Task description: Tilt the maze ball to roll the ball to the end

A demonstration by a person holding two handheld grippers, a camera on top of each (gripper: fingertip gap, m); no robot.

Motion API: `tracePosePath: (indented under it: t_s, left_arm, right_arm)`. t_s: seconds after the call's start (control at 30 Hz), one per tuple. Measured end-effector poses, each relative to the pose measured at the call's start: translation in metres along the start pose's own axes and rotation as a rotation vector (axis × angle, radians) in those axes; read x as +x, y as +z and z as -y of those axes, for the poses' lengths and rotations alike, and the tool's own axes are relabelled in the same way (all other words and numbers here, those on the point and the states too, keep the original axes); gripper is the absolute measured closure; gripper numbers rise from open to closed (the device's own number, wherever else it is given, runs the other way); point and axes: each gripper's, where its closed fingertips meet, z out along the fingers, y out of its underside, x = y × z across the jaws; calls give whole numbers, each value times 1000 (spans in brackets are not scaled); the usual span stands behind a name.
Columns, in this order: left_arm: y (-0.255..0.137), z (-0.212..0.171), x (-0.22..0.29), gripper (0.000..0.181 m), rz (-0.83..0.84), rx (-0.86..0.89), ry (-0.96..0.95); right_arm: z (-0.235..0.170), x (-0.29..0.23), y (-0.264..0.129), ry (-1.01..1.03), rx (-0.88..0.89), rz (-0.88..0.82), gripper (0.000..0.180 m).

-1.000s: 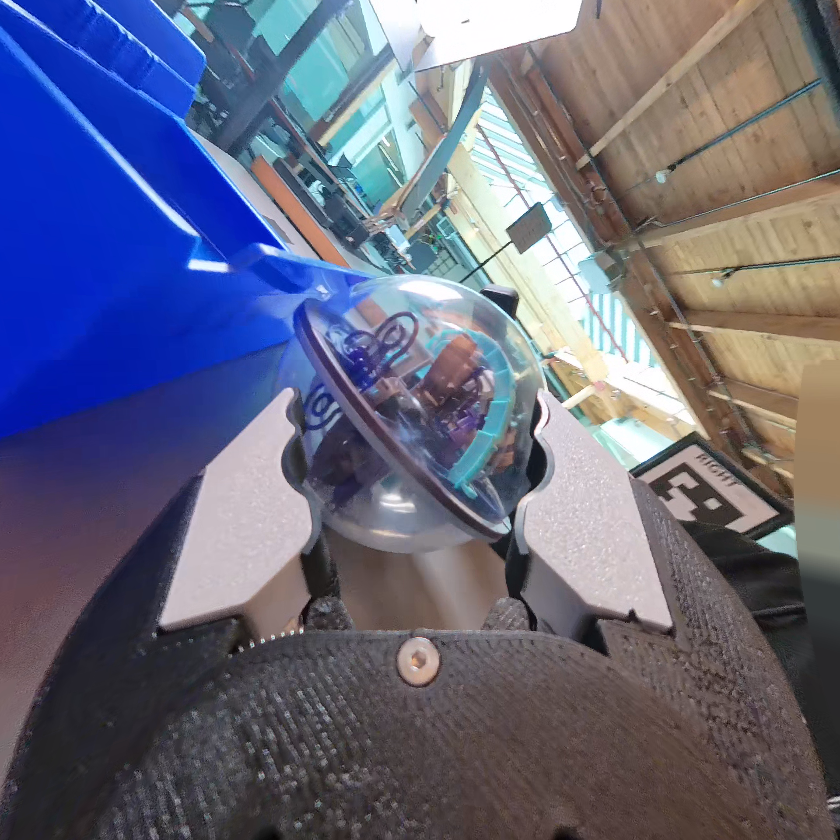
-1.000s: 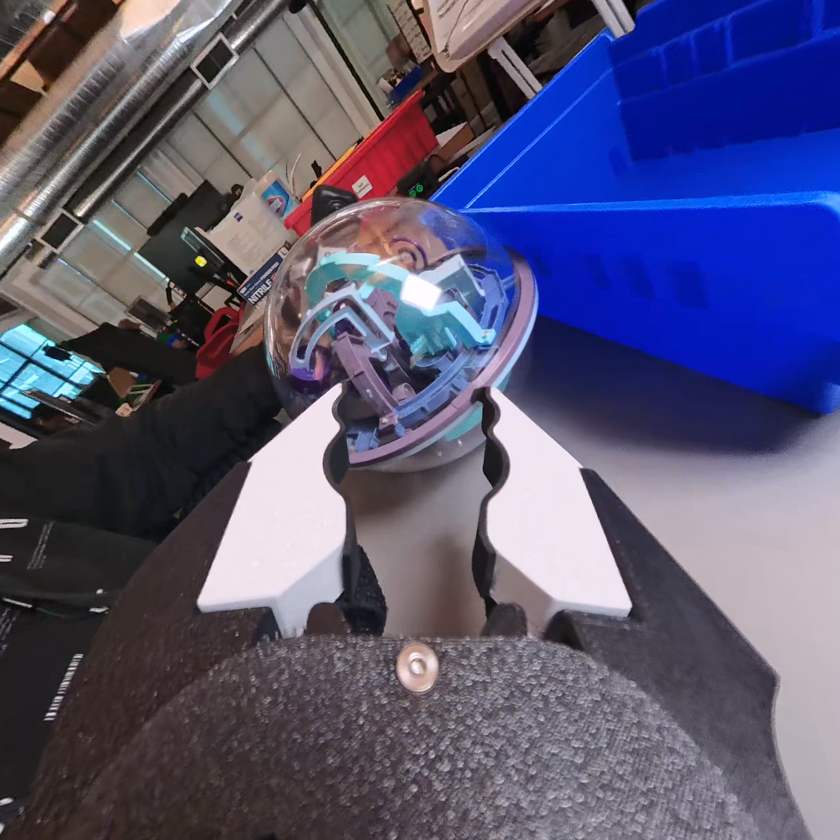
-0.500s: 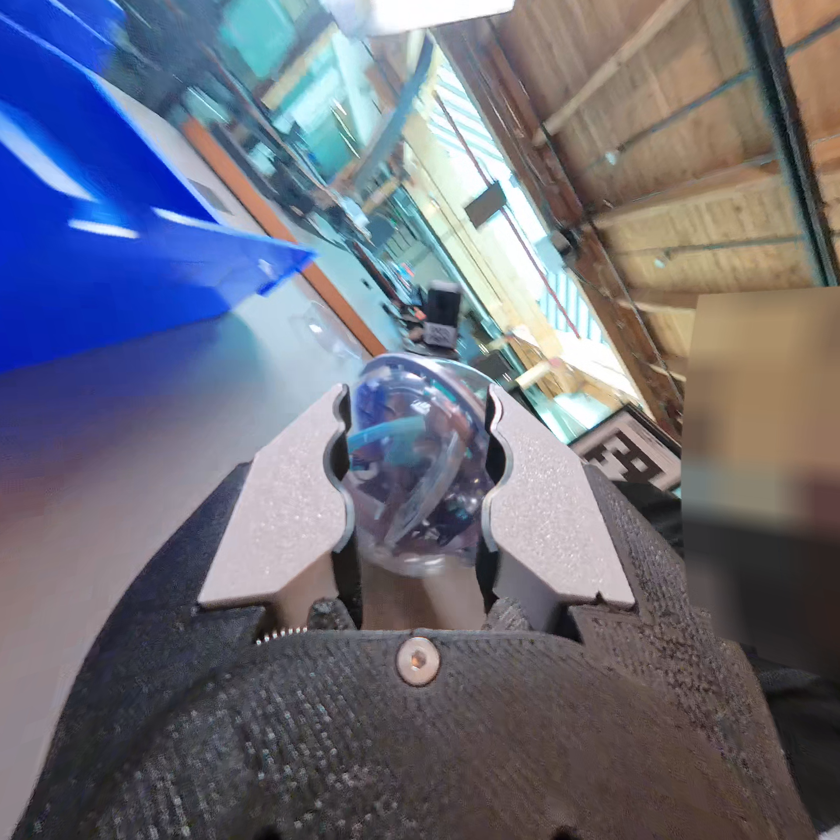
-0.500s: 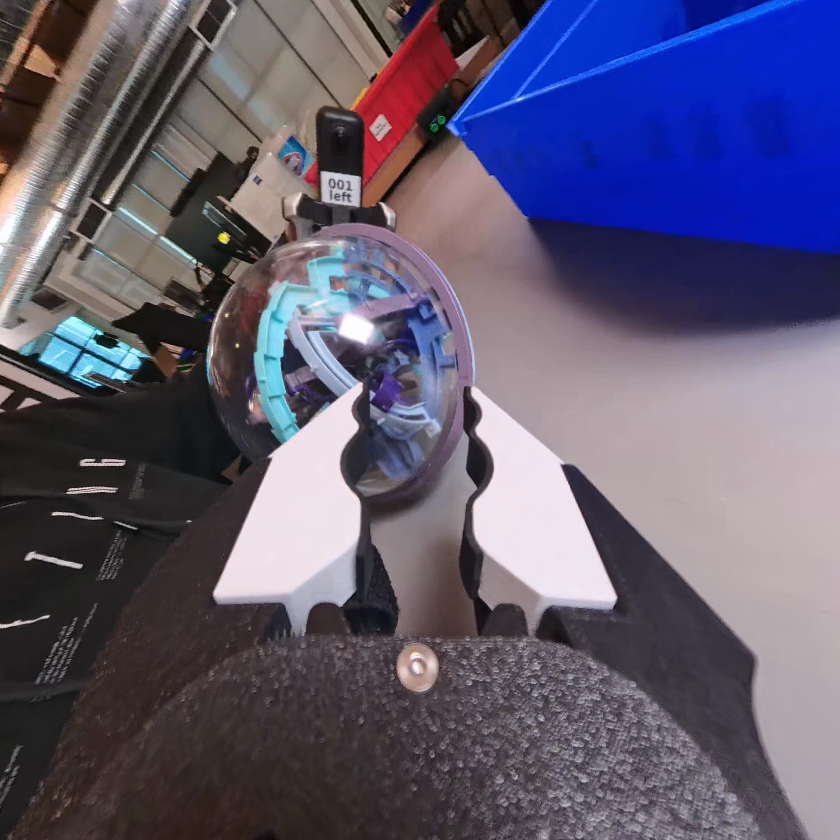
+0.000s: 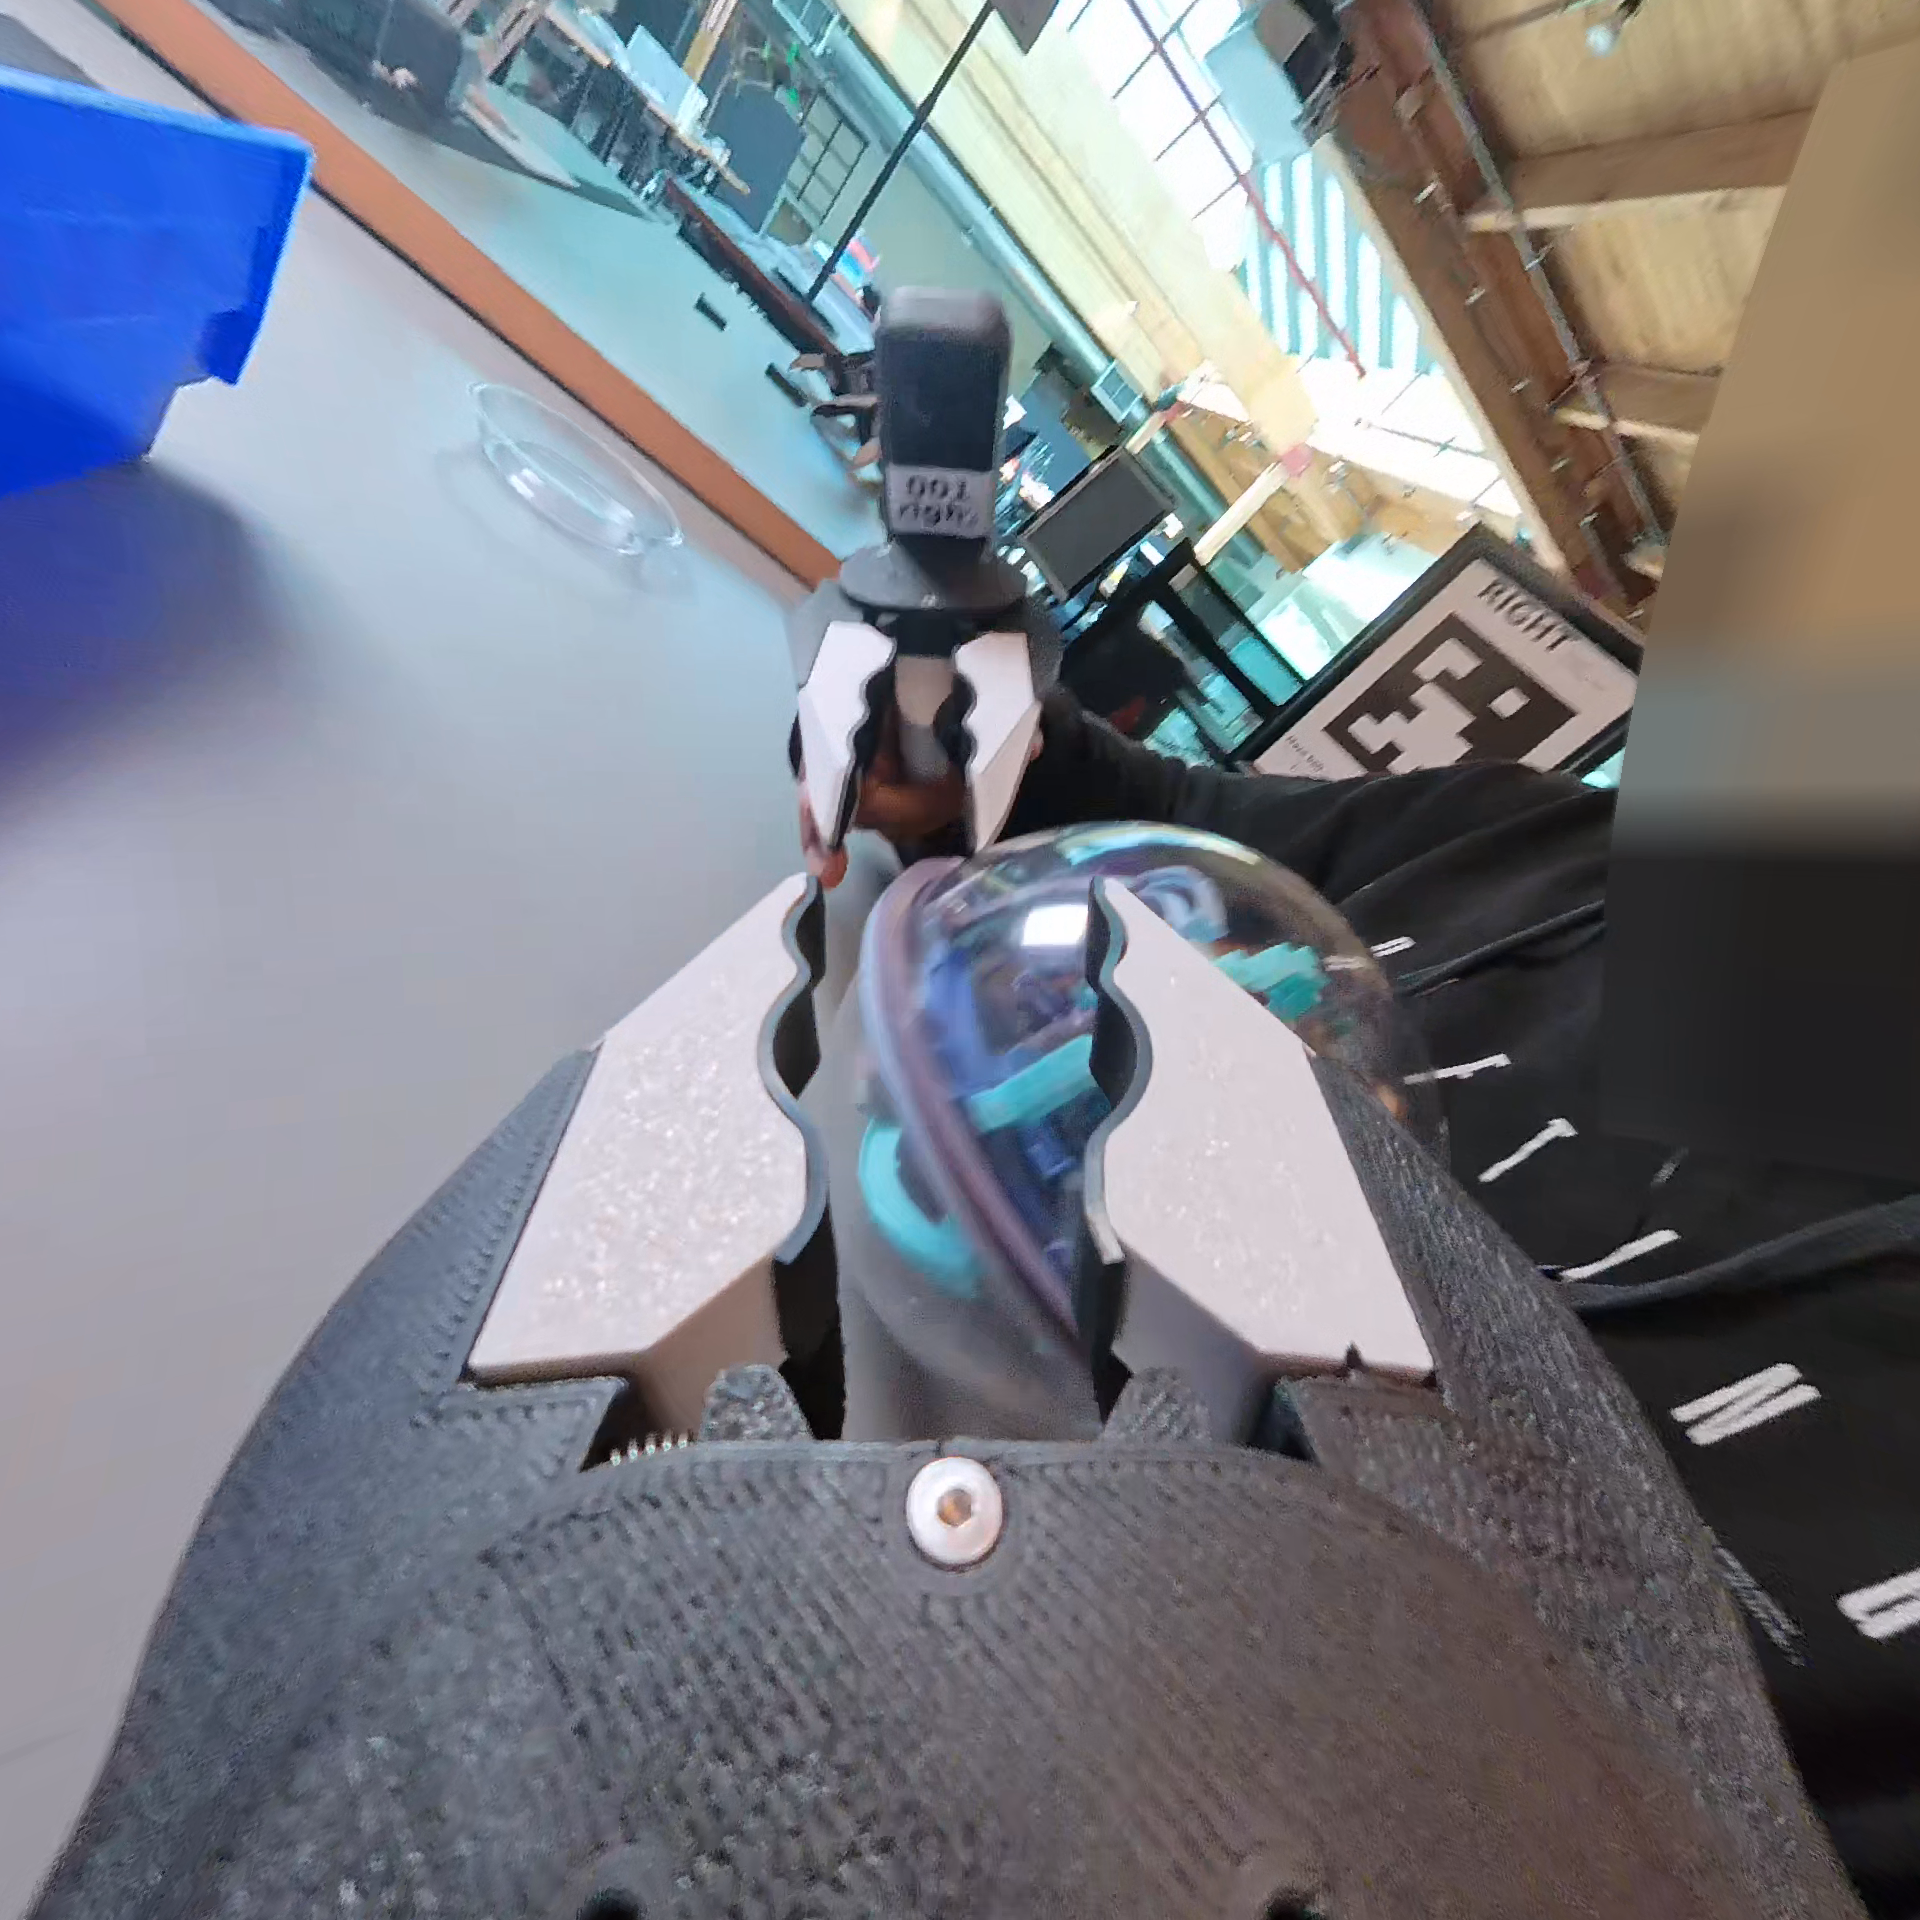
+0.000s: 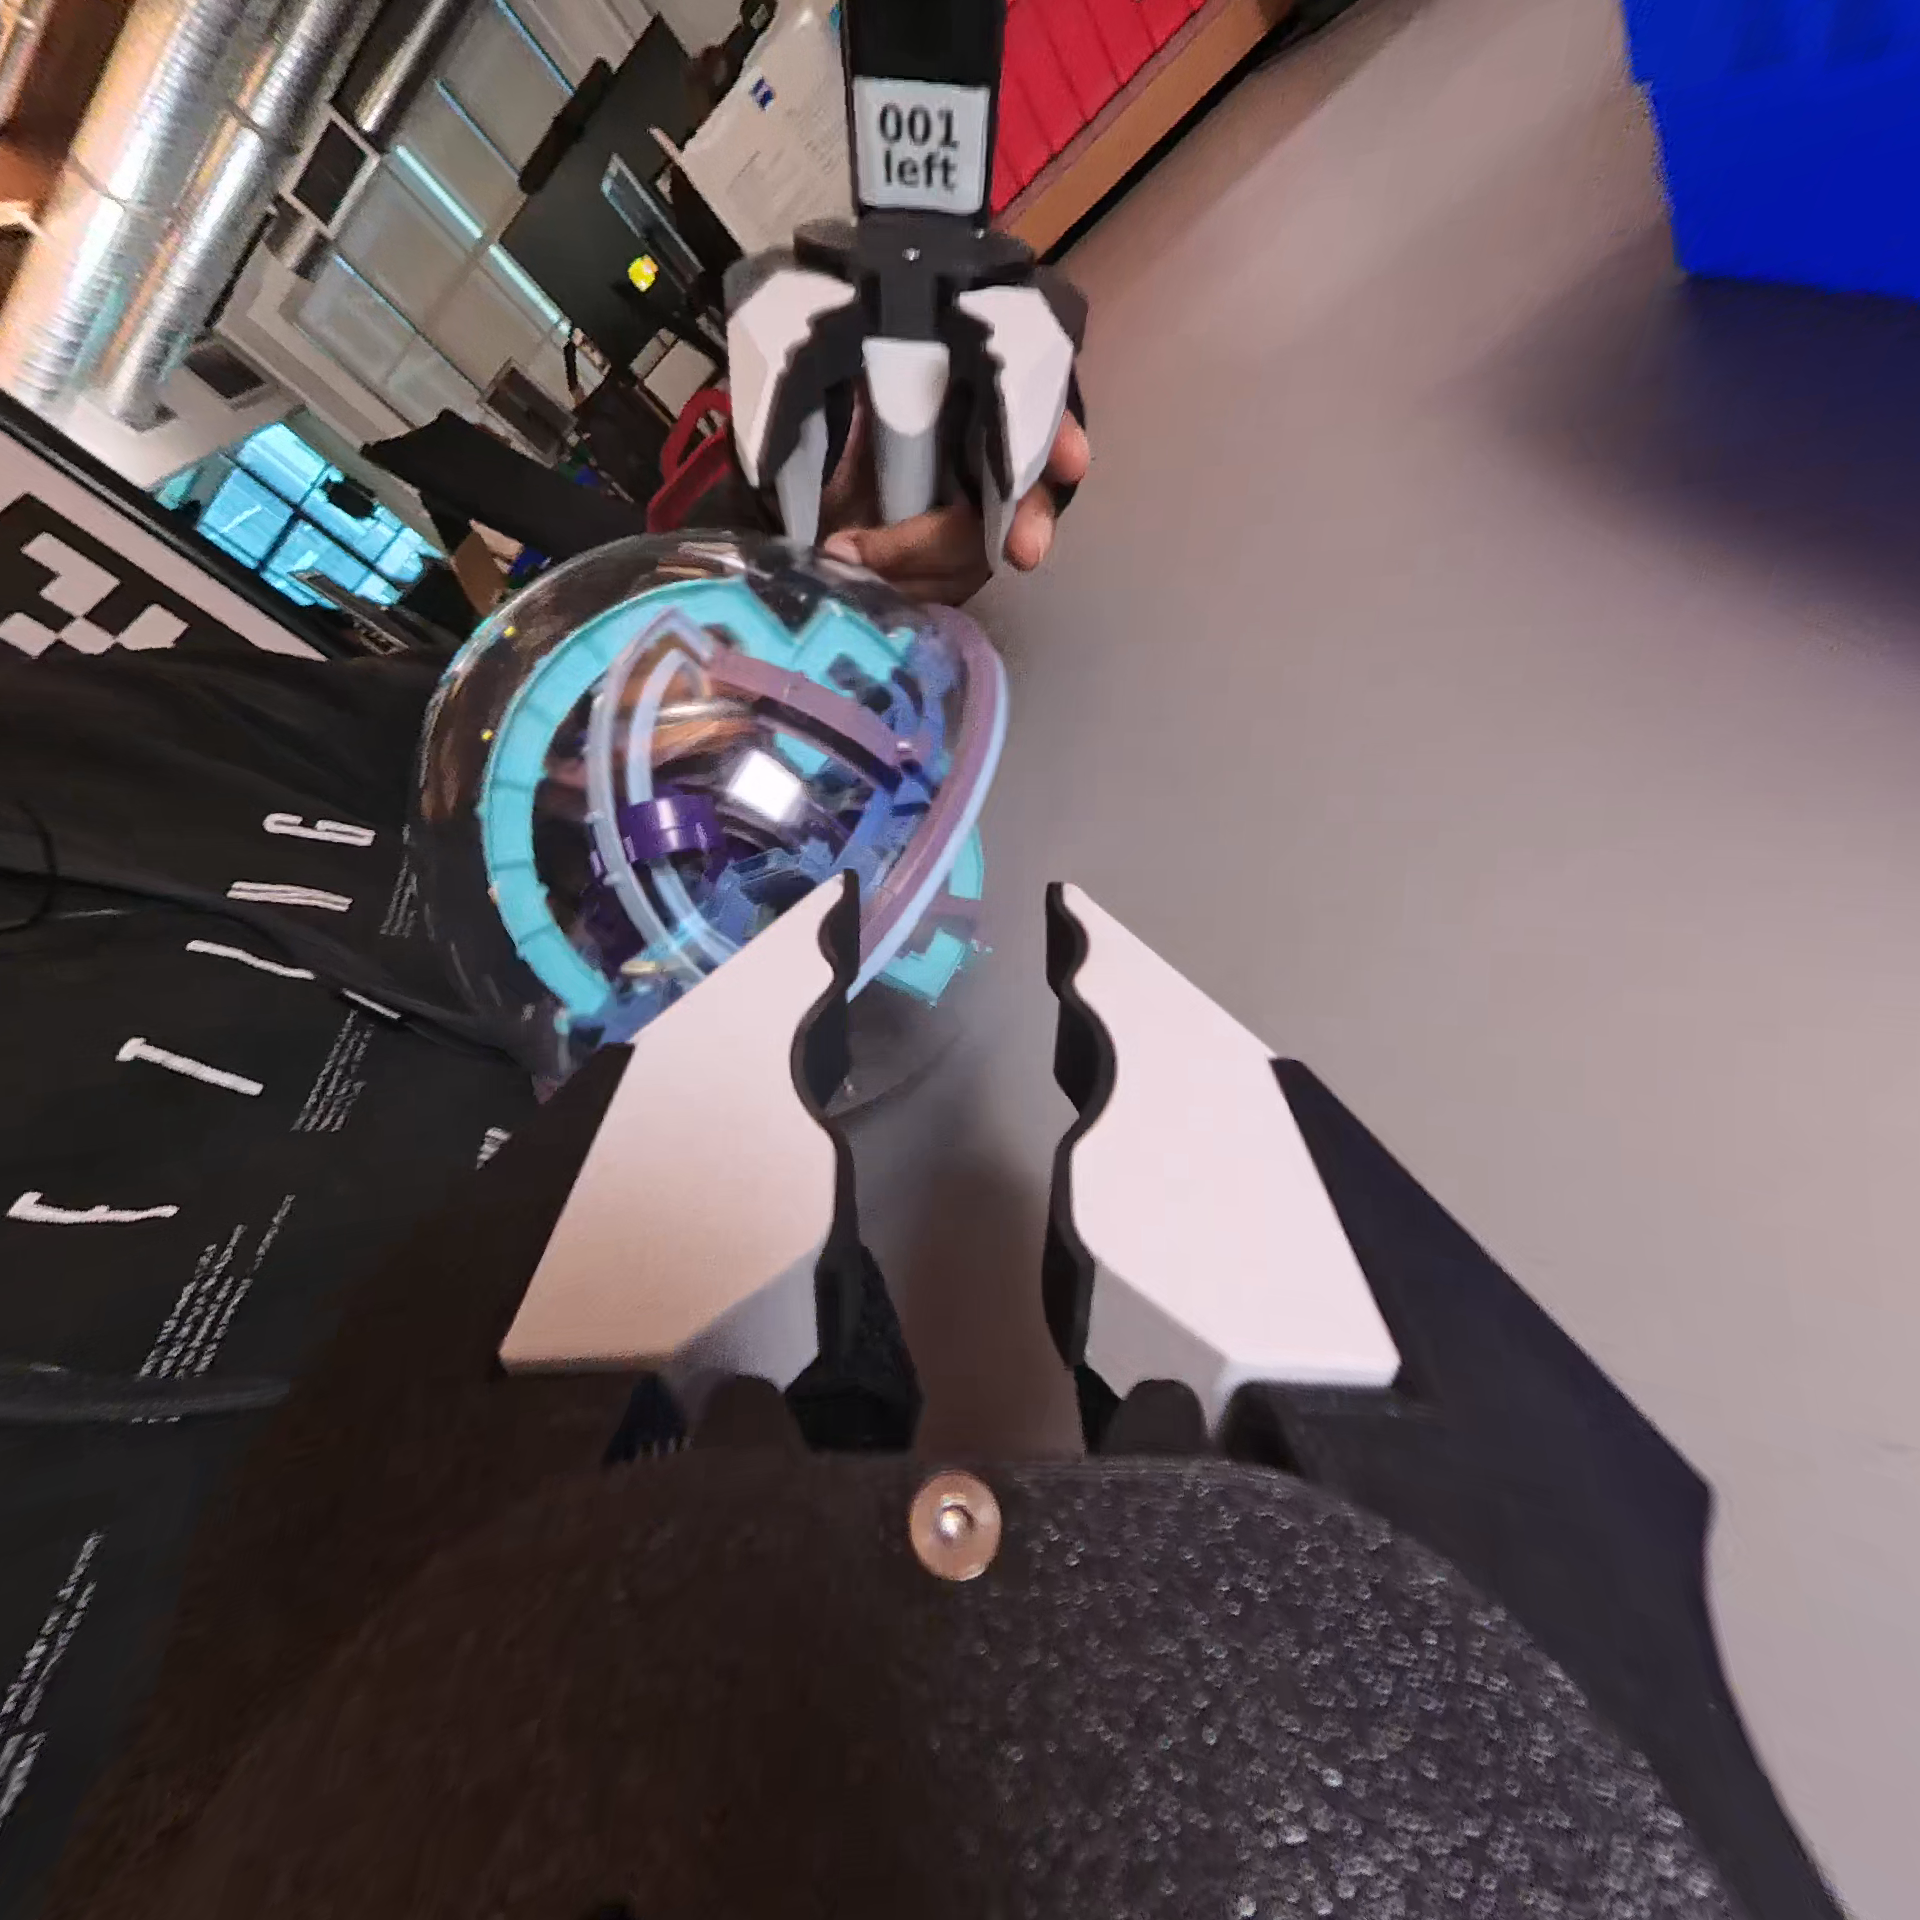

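Note:
The maze ball (image 5: 1247, 935) is a clear sphere with teal, purple and blue tracks inside and a purple rim. It sits low on the grey table, against a person's black clothing. My left gripper (image 5: 951, 894) is open. The ball lies under and to the right of its right finger, and bare table shows at its left finger. In the right wrist view the ball (image 6: 707, 790) is left of my right gripper (image 6: 951, 894), which is open with only table between its fingers. Each gripper shows beyond the ball in the other's view: the right (image 5: 904, 821) and the left (image 6: 899, 520).
A blue bin stands at the table's far side (image 5: 104, 260) and shows in the right wrist view too (image 6: 1787, 135). A clear glass dish (image 5: 571, 478) lies near the table's orange edge. A black garment with white lettering (image 6: 208, 1039) borders the ball. A black-and-white marker board (image 5: 1455, 707) stands behind.
One second ago both grippers pinched the ball between them near the blue bin. Now the ball is down by the black clothing, both grippers are off it, and both views have swung away from the bin.

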Motion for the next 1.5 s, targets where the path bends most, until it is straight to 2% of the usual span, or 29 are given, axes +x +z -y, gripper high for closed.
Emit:
tracePosePath:
  t_s: [0.07, 0.13, 0.23, 0.33, 0.5, 0.6, 0.77, 0.87, 0.93, 1.07, 1.13, 1.27, 1.33, 1.5]
  left_arm:
    - [-6, 3, 12, 129, -9, 13, 4]
    - [-15, -11, 18, 123, 27, -39, 5]
    - [-35, -32, 30, 119, 17, -15, -137]
    - [-50, -53, 45, 114, -4, 38, -262]
    - [-72, -76, 67, 110, 17, 77, -336]
    - [-72, -94, 79, 107, 5, 39, -346]
    - [-73, -99, 94, 104, -13, 77, -307]
    - [-73, -102, 102, 97, 10, 86, -256]
    - [-72, -103, 103, 95, 46, 91, -224]
    - [-71, -104, 103, 90, 97, 100, -169]
    - [-74, -104, 105, 92, 82, 111, -180]
    - [-83, -110, 105, 103, 65, 80, -165]
    - [-90, -111, 92, 101, 122, 98, -184]
    - [-89, -121, 97, 103, 114, 62, -193]
  right_arm:
    - [-6, -9, 2, 8, -17, 34, 147]
    - [-11, -15, 1, 15, -27, 43, 146]
    - [-24, -27, -4, 84, -43, 61, 144]
    - [-44, -57, -4, 175, -65, 138, 140]
    - [-62, -125, 11, 251, -50, 255, 140]
    - [-65, -146, 25, 184, -52, 196, 143]
    - [-62, -171, 35, 68, -63, 103, 144]
    - [-61, -169, 40, -69, -95, -45, 143]
    - [-60, -158, 42, -89, -104, -116, 154]
    - [-59, -148, 41, -78, -108, -120, 157]
    - [-59, -144, 39, -67, -105, -122, 159]
    - [-54, -124, 29, -89, -90, -194, 177]
    - [-56, -123, 29, -64, -104, -159, 171]
    - [-53, -125, 25, 36, -78, -60, 151]
